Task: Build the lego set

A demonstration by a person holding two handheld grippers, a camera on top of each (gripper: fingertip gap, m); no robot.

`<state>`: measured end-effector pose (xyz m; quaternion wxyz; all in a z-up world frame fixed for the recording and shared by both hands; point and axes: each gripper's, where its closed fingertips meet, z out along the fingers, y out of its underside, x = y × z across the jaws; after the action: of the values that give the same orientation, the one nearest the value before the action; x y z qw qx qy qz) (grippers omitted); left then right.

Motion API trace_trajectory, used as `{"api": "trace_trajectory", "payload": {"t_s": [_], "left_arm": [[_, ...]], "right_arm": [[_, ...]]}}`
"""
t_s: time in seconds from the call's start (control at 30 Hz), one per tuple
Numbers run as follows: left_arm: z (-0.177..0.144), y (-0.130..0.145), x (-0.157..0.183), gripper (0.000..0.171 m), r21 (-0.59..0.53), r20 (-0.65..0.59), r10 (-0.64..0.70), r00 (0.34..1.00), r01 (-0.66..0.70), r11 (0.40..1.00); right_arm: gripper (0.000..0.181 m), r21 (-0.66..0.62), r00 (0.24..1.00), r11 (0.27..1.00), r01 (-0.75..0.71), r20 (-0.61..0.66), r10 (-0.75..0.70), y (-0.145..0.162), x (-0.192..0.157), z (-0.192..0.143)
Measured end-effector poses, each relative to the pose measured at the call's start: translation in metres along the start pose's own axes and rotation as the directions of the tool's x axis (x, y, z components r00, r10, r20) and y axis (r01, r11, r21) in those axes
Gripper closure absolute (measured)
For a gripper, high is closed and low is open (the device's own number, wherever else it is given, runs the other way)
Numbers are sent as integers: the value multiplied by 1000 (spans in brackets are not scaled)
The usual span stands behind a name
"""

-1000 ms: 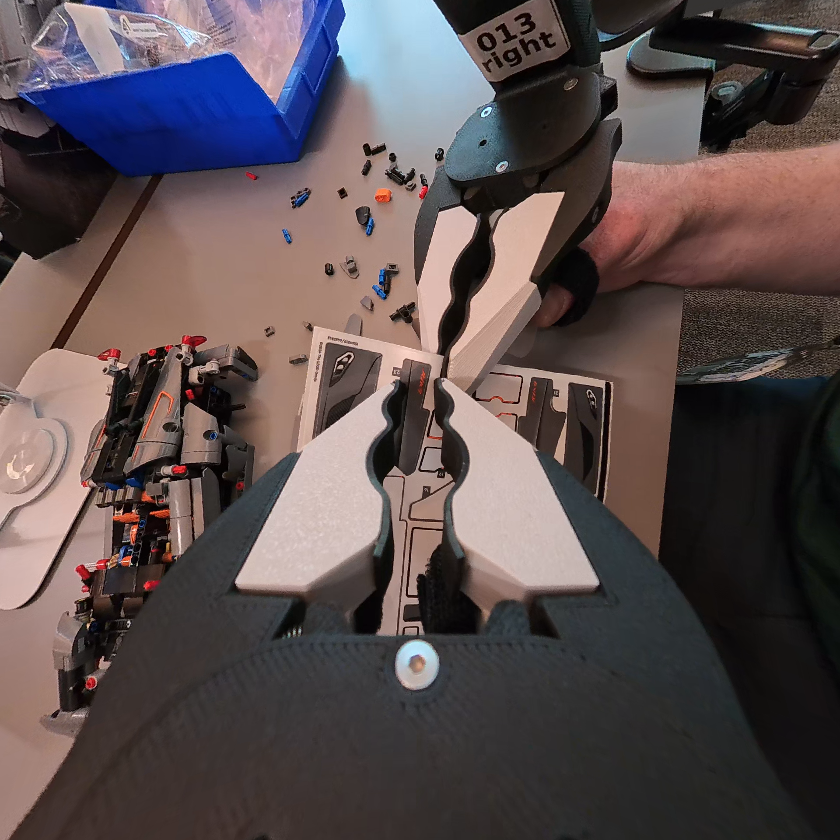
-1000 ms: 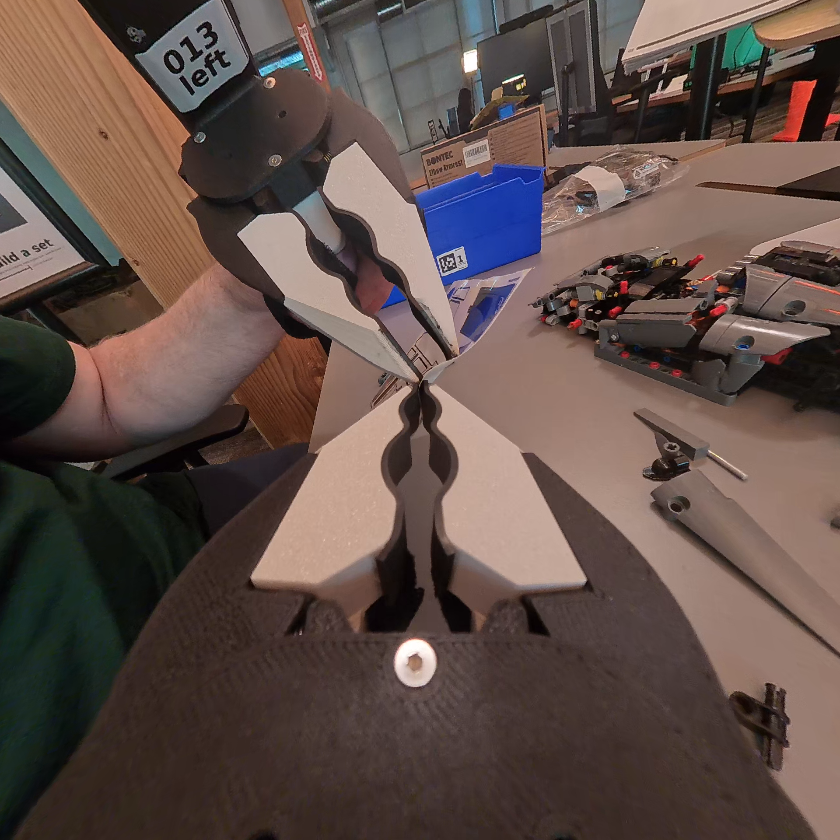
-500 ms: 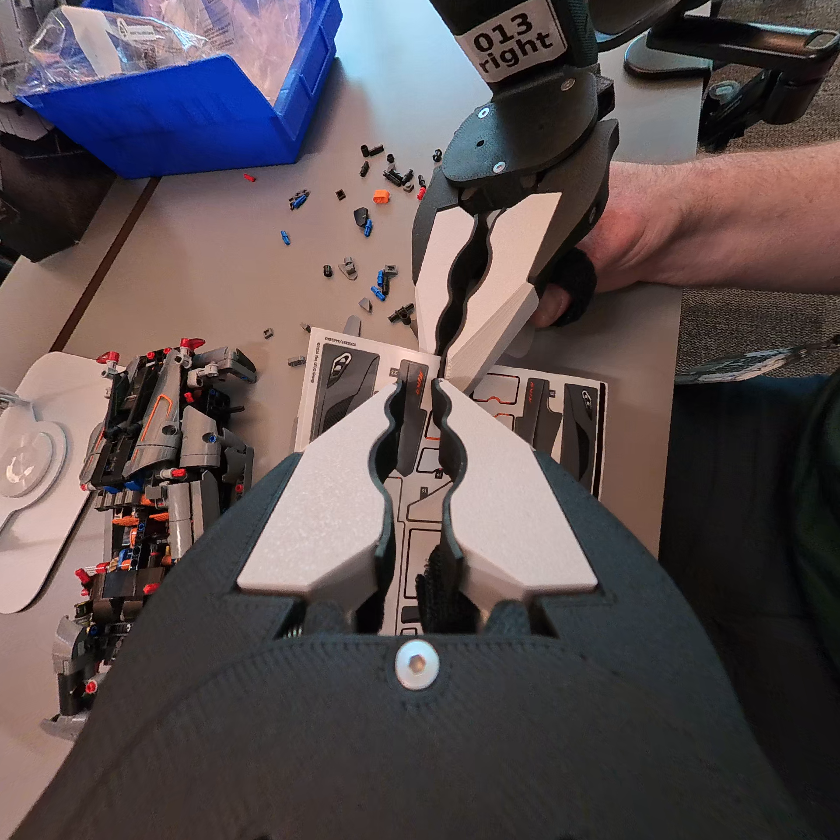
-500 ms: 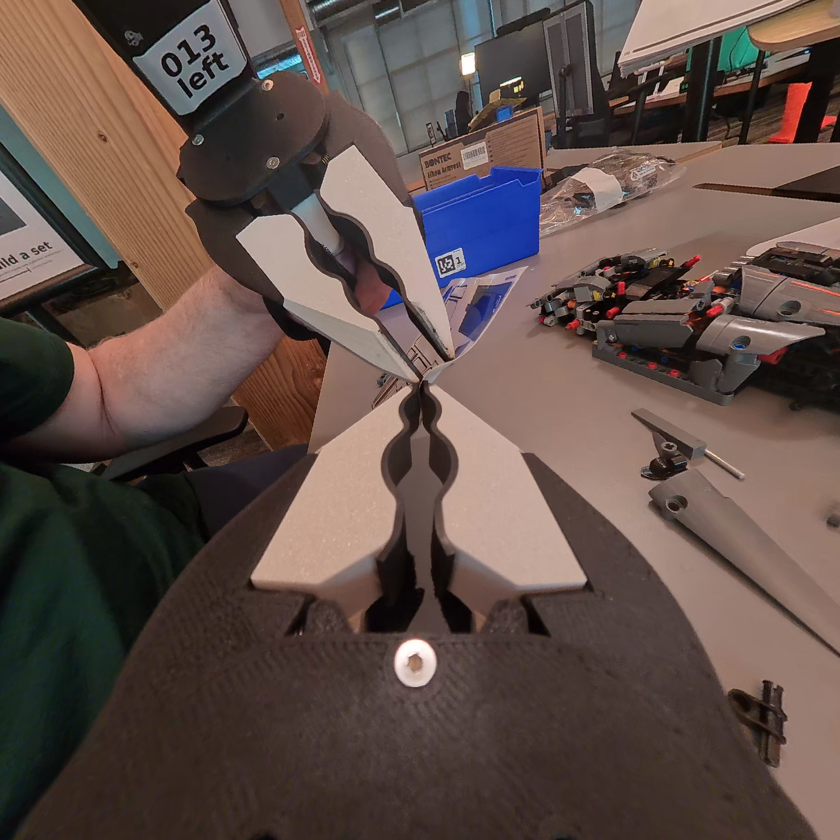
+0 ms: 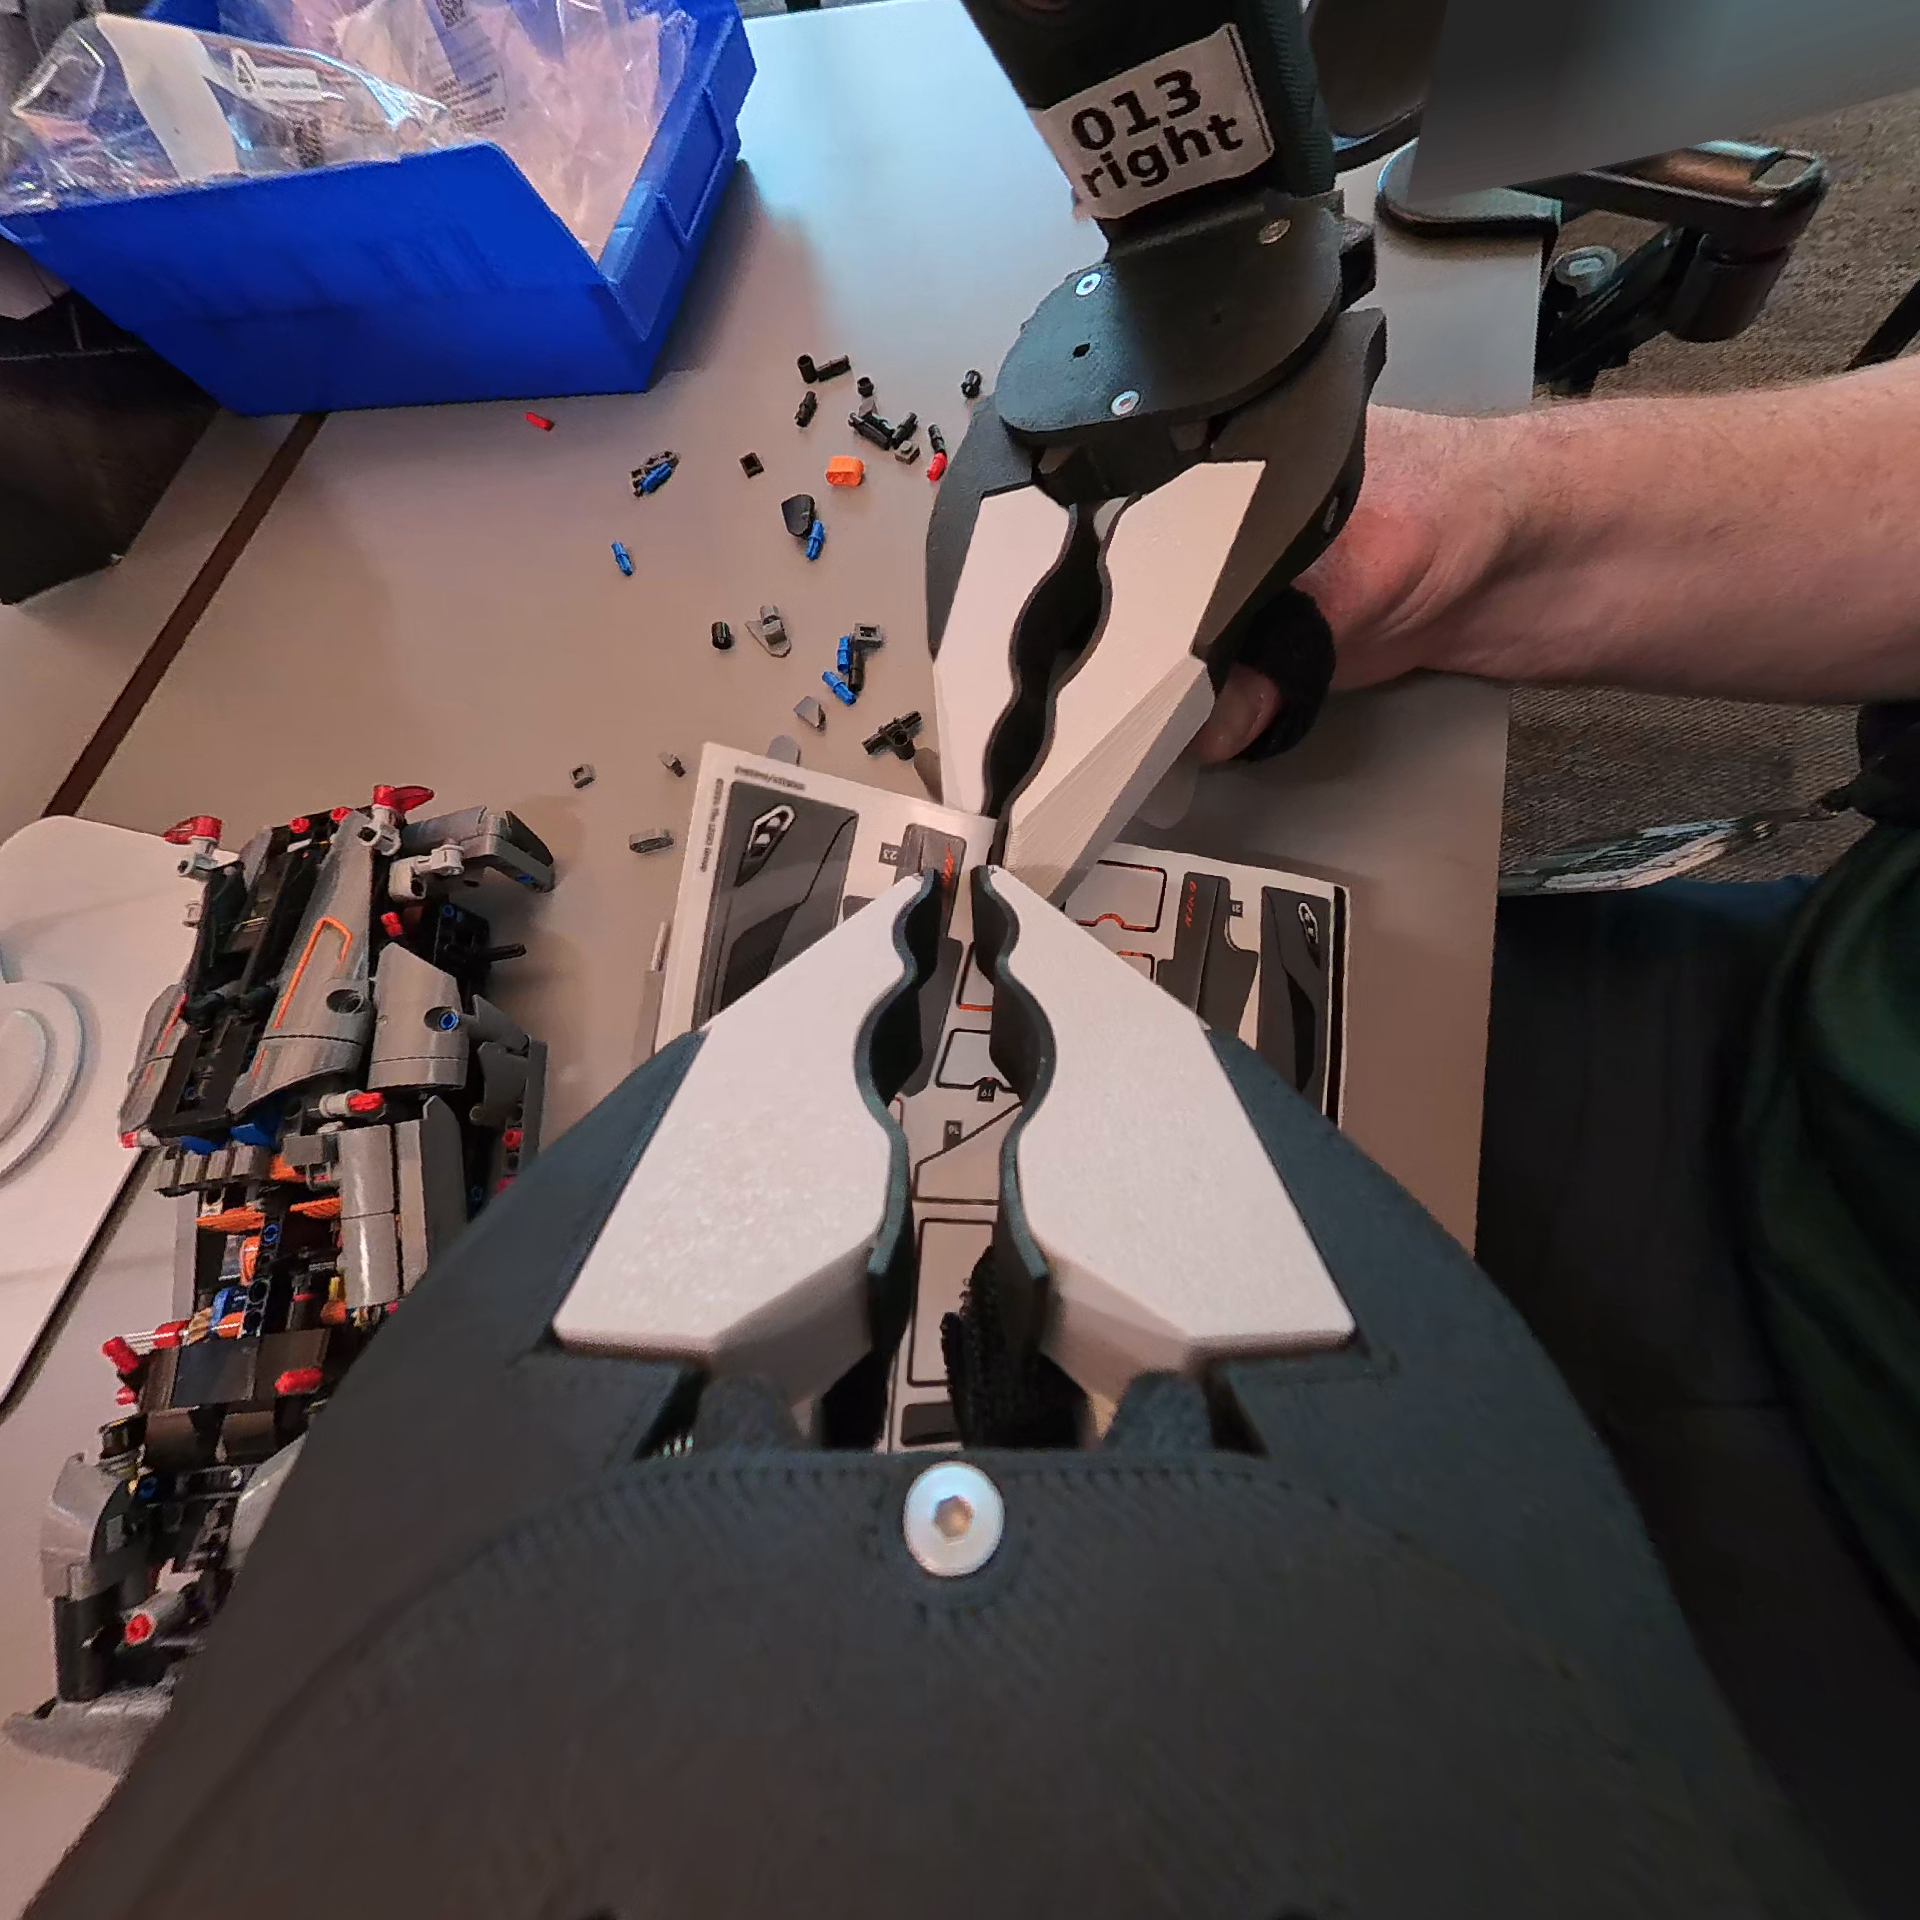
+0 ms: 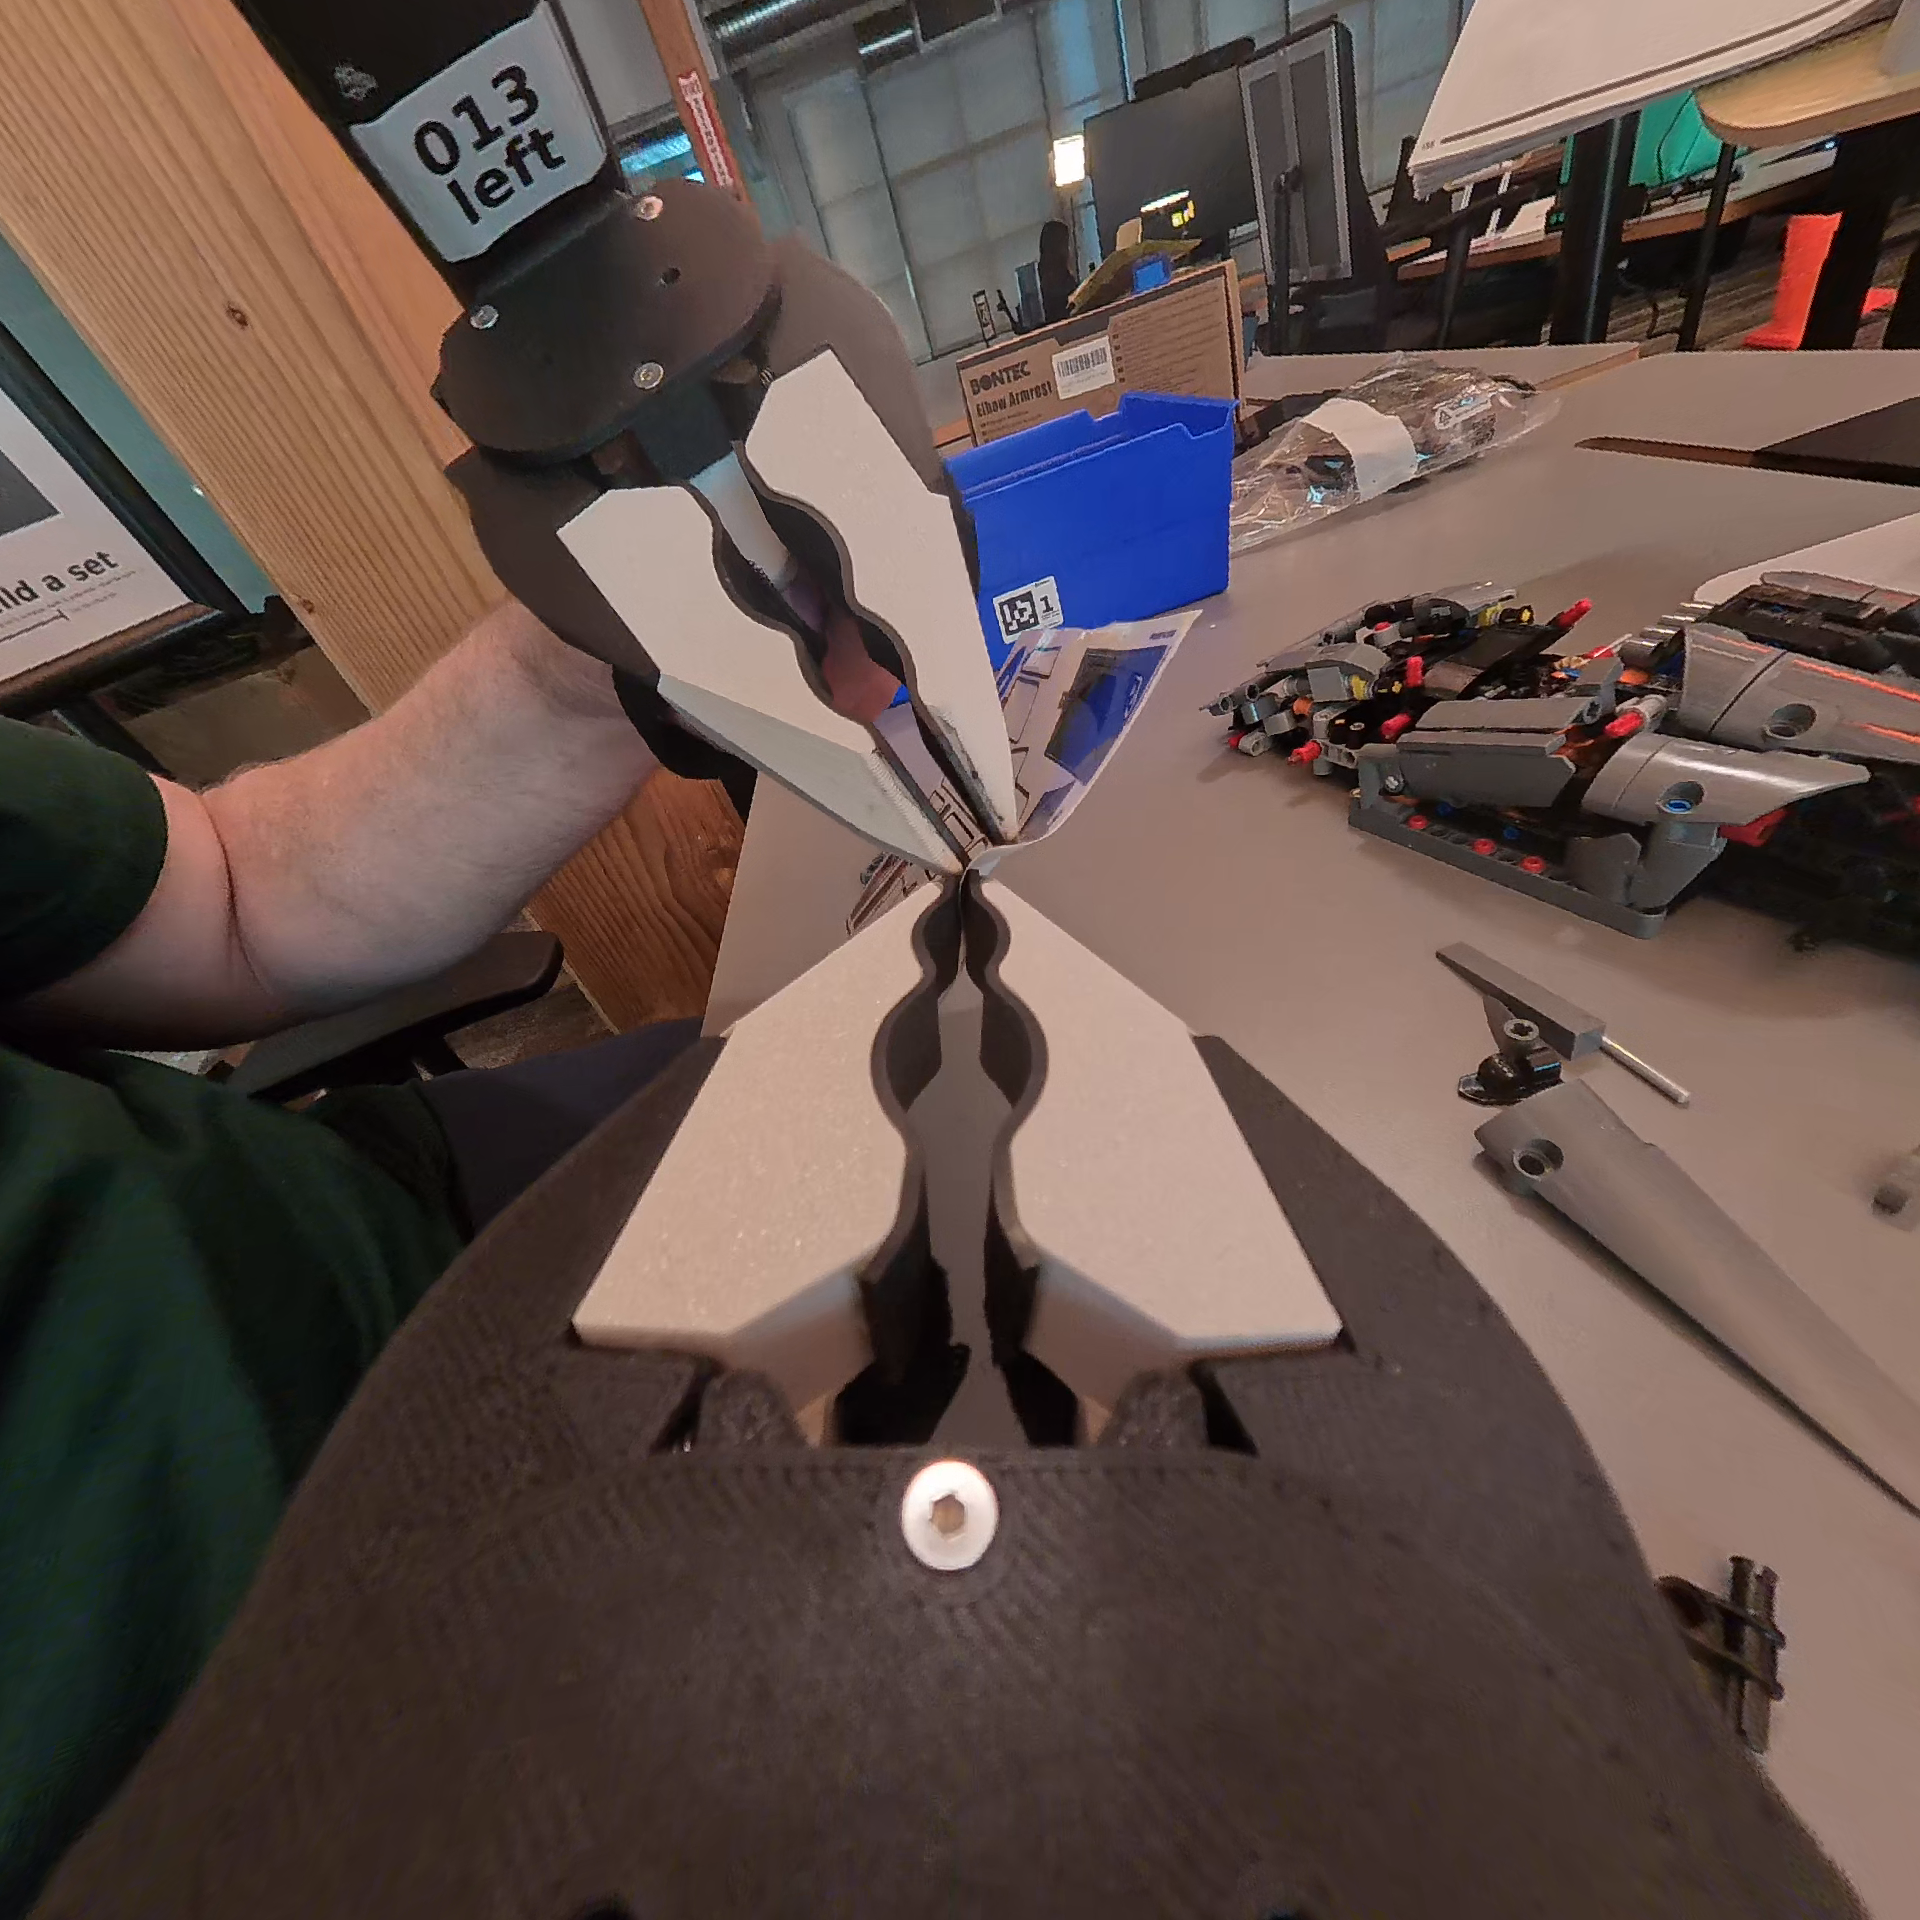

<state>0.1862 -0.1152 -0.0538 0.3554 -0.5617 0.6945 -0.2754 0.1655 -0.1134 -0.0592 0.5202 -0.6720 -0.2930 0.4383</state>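
Note:
A white sticker sheet [image 5: 1195,935] with dark grey stickers lies at the table's near edge, and its far end [image 6: 1091,686] rises off the table. My left gripper [image 5: 956,883] points down at the sheet with its jaws closed to a thin slit and its tips on the sheet. My right gripper [image 6: 966,883] comes from the opposite side and meets it tip to tip. It is shut, pinching a small pale curl of the sheet. The part-built grey, black and orange Lego car [image 5: 312,1039] lies to the left and also shows in the right wrist view [image 6: 1610,748].
A blue bin [image 5: 395,239] with plastic bags stands at the far left. Small loose Lego pins [image 5: 831,582] lie scattered beyond the sheet. A long grey panel [image 6: 1683,1236] and a small grey part [image 6: 1527,1029] lie to the right. The table edge [image 5: 1496,935] is close by. Left and right tips are no more than a few centimetres apart.

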Motion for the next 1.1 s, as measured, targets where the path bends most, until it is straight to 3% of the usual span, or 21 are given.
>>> {"api": "trace_trajectory", "payload": {"t_s": [0.27, 0.5, 0.6, 0.83, 1.1], "left_arm": [[-7, -7, 7, 169, 80, -102, -48, 994, 56, 995], [-12, -8, 12, 163, 74, -118, -22, 993, 31, 997], [-16, -10, 18, 162, 81, -181, -43, 982, 59, 995], [-28, -18, 37, 165, 102, -421, -137, 897, 196, 975], [-30, -24, 42, 168, 141, -506, -161, 847, 265, 954]], "right_arm": [[181, 22, 998, 998, 54, 32, -55, -5, -10, -1], [181, 13, 990, 991, 134, 44, -134, -5, -19, 1], [181, 18, 983, 985, 172, 65, -173, -6, -26, 1], [181, 61, 950, 958, 282, 119, -287, -10, -48, -1], [181, 84, 941, 949, 304, 128, -313, -14, -53, -4]]}}
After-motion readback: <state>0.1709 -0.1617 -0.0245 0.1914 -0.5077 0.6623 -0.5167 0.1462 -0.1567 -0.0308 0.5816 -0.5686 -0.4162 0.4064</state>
